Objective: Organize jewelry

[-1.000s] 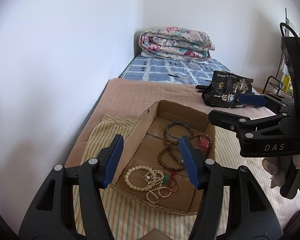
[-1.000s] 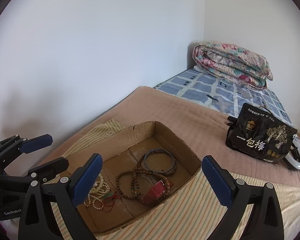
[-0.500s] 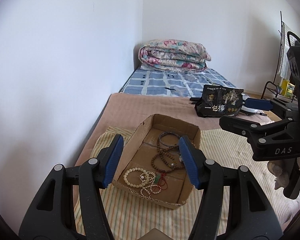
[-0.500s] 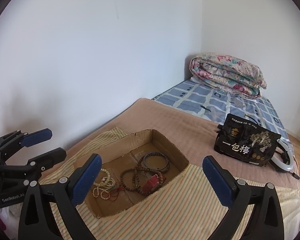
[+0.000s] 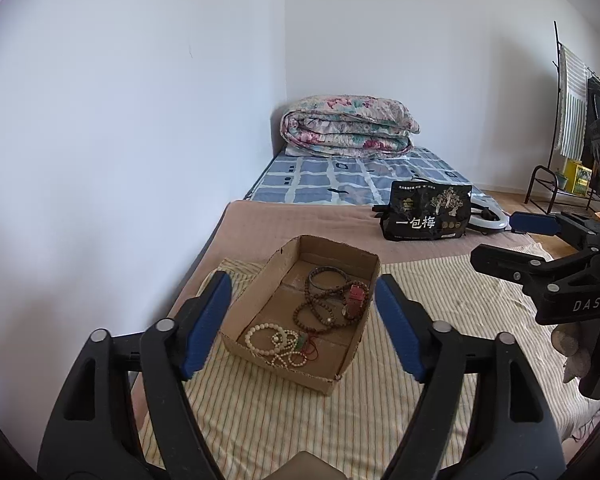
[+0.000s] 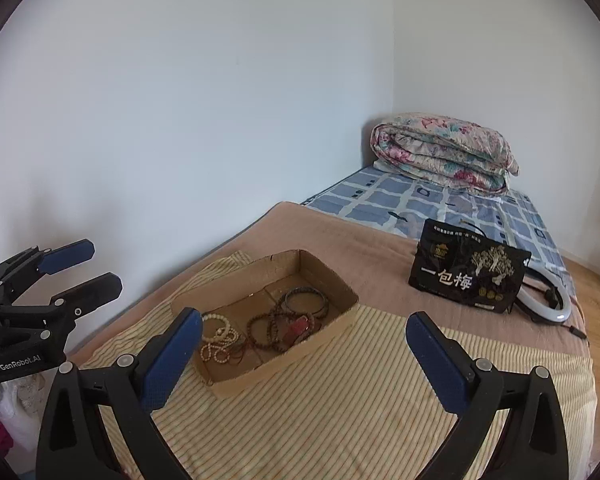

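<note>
Both grippers drawn back and up from cardboard box (image 5: 300,312) over 1 s: left gripper (image 5: 302,326) jaws spread wider, right gripper (image 6: 304,354) likewise retreated, box and beads (image 5: 278,342) now farther off.

Your left gripper (image 5: 302,324) is a matte black plastic frame with triangular cut-outs in each arm, round silver screw heads at the joints, and long blue textured pads (image 5: 208,322) lining the inner faces of its fingers. Its side carries white "GenRobot.AI" lettering. Your right gripper (image 6: 304,356) is built the same way, with blue pads (image 6: 436,364) and silver screws, and reads "DAS" in white. Beside that marking, your hand (image 5: 572,344) wears a pale, grey-white glove.
</note>
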A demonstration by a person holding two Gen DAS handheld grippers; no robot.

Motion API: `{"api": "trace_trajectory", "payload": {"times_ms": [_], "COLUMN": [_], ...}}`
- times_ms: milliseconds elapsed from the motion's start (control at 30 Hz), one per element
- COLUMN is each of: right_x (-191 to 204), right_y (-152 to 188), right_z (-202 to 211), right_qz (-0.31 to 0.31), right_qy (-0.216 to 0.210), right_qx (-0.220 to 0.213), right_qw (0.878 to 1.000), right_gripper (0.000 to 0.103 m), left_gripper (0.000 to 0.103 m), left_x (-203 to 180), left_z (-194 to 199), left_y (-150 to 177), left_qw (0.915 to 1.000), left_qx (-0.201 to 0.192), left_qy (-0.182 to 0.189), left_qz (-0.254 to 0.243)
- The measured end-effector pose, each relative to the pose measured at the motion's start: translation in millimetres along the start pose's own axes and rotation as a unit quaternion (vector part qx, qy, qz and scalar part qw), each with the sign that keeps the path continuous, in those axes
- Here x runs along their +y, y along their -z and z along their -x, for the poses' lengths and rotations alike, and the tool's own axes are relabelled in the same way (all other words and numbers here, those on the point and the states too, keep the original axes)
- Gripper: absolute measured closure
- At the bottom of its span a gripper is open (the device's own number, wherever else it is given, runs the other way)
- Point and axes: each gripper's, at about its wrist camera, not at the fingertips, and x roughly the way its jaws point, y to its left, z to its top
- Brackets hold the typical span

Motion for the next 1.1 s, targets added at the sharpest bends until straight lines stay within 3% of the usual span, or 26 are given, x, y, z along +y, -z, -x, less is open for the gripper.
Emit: {"api": "trace_trajectory", "payload": {"times_ms": [233,700,833,1100], "right_x": [-13,-16,-14,-13], "right_y": [20,36,37,37], "right_z": [16,23,24,25], "right_qz": [-0.015,0.015,0.019,0.02], "right_qy": [0.007,0.029,0.032,0.037], "right_qx": [0.003,0.006,0.004,0.008], "right_qw": [1.0,0.999,0.999,0.999], "right_gripper": [0.0,0.0,0.0,0.0], "left_gripper": [0.019,0.011,0.001,0.001], "left_x": [-13,-20,-21,-24], "left_z": [19,29,32,32], "left_y": [9,24,26,29], "left_qw": [1.0,0.9997,0.9996,0.9991], "left_qx": [-0.002,0.006,0.005,0.01], "left_qy": [-0.008,-0.022,-0.026,-0.037], "left_qz": [-0.005,-0.007,-0.005,-0.018]}}
